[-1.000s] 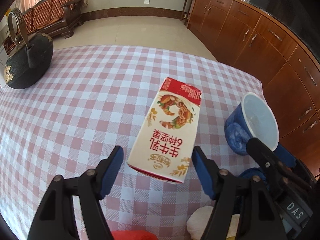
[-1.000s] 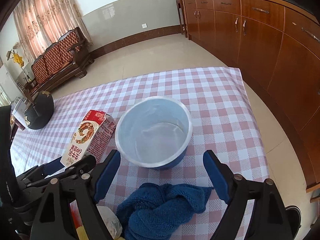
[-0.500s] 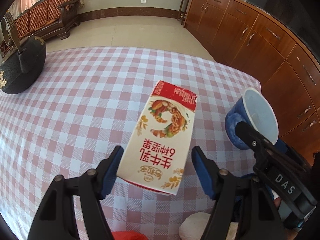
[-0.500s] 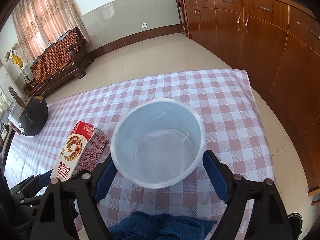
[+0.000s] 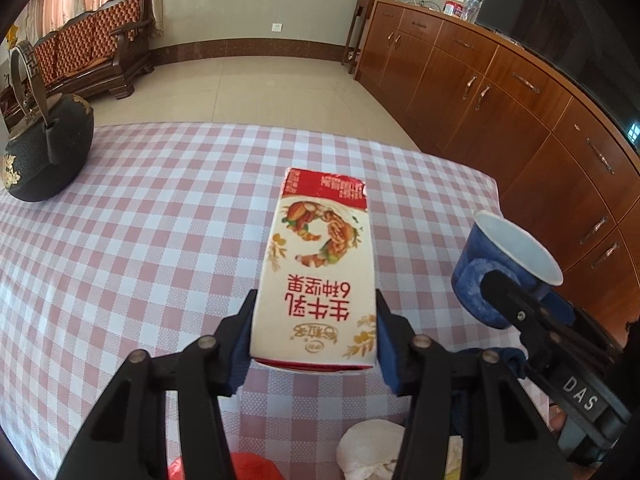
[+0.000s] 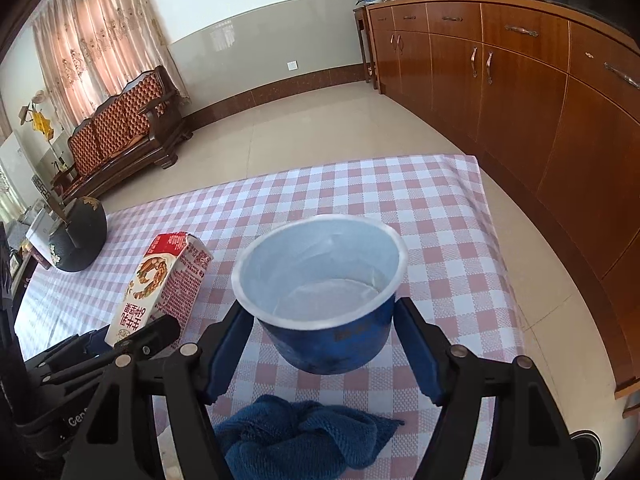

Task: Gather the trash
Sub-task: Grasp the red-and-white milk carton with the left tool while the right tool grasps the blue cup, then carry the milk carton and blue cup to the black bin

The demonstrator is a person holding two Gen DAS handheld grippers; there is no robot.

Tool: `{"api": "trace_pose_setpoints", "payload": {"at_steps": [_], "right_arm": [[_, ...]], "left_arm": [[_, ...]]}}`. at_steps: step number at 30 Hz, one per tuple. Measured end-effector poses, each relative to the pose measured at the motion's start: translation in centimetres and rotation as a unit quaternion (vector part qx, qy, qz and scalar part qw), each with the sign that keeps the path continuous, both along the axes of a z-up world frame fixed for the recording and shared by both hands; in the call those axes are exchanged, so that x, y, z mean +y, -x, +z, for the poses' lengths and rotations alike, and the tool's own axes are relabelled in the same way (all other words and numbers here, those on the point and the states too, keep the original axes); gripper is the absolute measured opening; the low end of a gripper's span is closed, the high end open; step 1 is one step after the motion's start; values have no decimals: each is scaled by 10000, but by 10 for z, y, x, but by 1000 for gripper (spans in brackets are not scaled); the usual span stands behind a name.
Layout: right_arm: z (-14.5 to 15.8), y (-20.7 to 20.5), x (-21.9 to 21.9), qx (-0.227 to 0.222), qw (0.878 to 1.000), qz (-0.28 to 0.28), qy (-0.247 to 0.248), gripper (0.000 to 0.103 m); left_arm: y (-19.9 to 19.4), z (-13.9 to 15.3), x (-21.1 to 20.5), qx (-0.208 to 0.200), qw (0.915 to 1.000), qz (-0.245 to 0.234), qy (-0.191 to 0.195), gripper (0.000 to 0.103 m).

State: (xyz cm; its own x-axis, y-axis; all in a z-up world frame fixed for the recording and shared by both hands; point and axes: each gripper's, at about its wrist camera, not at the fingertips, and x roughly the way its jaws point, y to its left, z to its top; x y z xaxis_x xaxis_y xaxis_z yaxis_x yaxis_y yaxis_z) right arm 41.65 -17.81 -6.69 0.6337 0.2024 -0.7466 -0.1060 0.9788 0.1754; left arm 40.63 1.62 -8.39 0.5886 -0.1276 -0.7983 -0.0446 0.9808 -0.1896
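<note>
A white and red milk carton [image 5: 320, 272] lies lengthwise between the pads of my left gripper [image 5: 314, 304]. The jaws are closing and both blue pads touch its sides near the bottom end. In the right wrist view the carton [image 6: 156, 280] slants up from the left gripper's fingers [image 6: 140, 336]. A blue paper cup [image 6: 320, 272] with a white empty inside sits between the pads of my right gripper [image 6: 320, 312], gripped at its sides and raised off the checked tablecloth [image 6: 440, 208]. The left wrist view shows the cup [image 5: 516, 248] tilted at the right.
A black iron teapot [image 5: 44, 152] stands at the table's far left. A crumpled blue cloth [image 6: 296, 432] lies under the cup. White crumpled paper [image 5: 372, 452] and something red [image 5: 248, 468] lie at the near edge. Wooden cabinets [image 5: 520, 120] run along the right.
The left jaws narrowed until the pads met the carton, and its far end came up. The right pads closed in on the cup, which rose off the cloth and nearer the camera.
</note>
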Motion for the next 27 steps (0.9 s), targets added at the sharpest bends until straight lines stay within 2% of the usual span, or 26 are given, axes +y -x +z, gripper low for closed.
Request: {"api": "trace_pose_setpoints", "payload": {"at_steps": [13,19,23,27], "right_arm": [[26,65,-21,-230,9996,24,-167,72],[21,84,-29,-27,9992,56,-391,72],[17,81,-24,-43,9997,21,-237,86],[10,70,-24,-1,9997,-35,-228,86]], "left_arm": [[42,26,1,-320,9991,-206,166,53],[50,20,-3,-199,9994,-242,140,53],[53,15,-4,-114,9996,-229,147,53],[55,16,-4,-104,9995,-217,192,53]]}}
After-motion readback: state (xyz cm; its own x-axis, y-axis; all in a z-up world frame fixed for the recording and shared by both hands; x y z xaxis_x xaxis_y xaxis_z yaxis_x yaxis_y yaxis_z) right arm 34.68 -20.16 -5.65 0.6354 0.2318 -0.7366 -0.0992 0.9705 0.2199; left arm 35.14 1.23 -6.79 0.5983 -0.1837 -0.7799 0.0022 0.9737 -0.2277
